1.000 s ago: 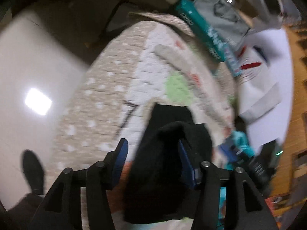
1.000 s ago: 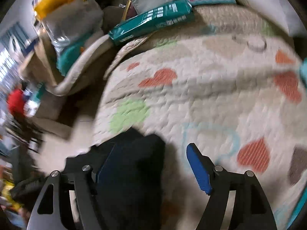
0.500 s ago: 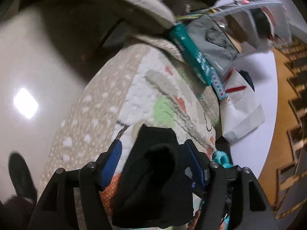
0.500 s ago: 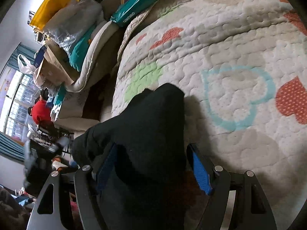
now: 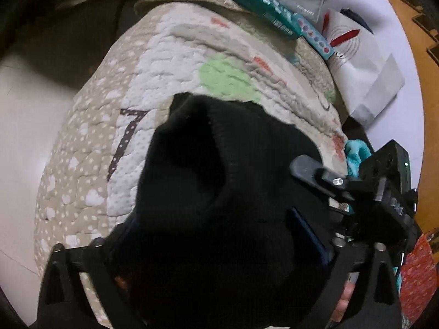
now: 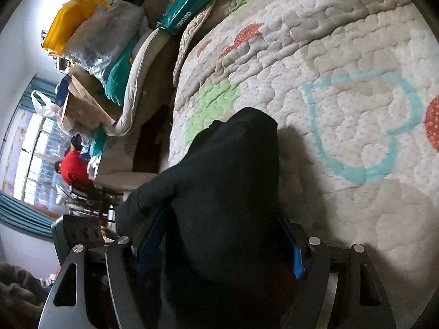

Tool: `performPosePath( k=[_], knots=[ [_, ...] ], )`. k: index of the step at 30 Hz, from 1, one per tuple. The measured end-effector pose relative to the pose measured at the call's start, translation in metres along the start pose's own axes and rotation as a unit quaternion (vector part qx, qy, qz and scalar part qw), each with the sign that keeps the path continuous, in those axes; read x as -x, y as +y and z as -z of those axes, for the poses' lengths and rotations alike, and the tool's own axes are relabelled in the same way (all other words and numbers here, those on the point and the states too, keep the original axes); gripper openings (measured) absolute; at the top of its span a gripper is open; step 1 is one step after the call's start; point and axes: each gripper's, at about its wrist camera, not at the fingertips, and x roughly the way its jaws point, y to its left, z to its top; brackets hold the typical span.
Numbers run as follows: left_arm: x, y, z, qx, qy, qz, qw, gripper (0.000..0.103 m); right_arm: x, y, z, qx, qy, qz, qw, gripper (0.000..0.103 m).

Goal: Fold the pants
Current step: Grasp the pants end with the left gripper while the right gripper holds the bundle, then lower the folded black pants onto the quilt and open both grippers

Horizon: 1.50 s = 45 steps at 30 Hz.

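Two hand-held grippers are buried in the same dark garment. The black pants [image 5: 219,205] sit bunched between the fingers of the left hand-held gripper [image 5: 219,235], whose blue pads are nearly hidden by cloth on both sides, so it is clamped on the fabric. The right hand-held gripper [image 6: 219,244] is likewise closed around a thick fold of the pants [image 6: 227,205], with blue pads [image 6: 295,257] pressed against the cloth. In the left wrist view the right gripper's body [image 5: 381,197] shows just beside the pants, so the two tools hold the garment close together, probably at neighbouring points of one edge.

Gripping at two points keeps that edge spread instead of collapsing into a rope, which a fold needs. The pants hang over the near part of a quilted mat [image 6: 343,87] printed with coloured hearts, its green patch [image 5: 227,79] lying just beyond the cloth. Only the far tip of the fabric seems to rest on the mat; the rest looks lifted. A teal box [image 6: 197,2] lies at the mat's far edge, well apart from the work.

My judgement is that the fold is in its early or middle stage, with the garment being carried over the mat before being laid flat.
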Motion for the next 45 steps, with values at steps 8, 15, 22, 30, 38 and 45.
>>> performPosePath(
  k=[8,15,22,30,38,45],
  knots=[
    [0.009,-0.001,-0.026,0.043,0.004,0.063,0.9971,0.055,0.021,0.026,-0.014,0.035,-0.008,0.002,0.999,0.037],
    [-0.010,-0.022,-0.081,0.048,-0.025,0.074,0.9957,0.055,0.037,0.045,-0.070,0.067,-0.052,0.020,0.996,0.037],
    [-0.053,-0.012,-0.104,0.062,0.001,0.035,0.9975,0.063,0.017,0.024,-0.107,0.077,-0.045,0.099,0.991,0.042],
    [-0.043,0.008,-0.103,0.125,0.015,0.048,0.9909,0.064,0.031,-0.002,-0.095,0.034,-0.073,0.114,0.990,0.069],
    [-0.046,0.033,-0.103,0.205,0.023,0.104,0.9730,0.066,0.059,0.017,-0.072,0.080,-0.092,0.139,0.983,0.070],
    [-0.052,0.059,-0.106,0.278,0.038,0.167,0.9451,0.066,0.036,0.011,-0.051,0.075,-0.070,0.168,0.980,0.072]
  ],
)
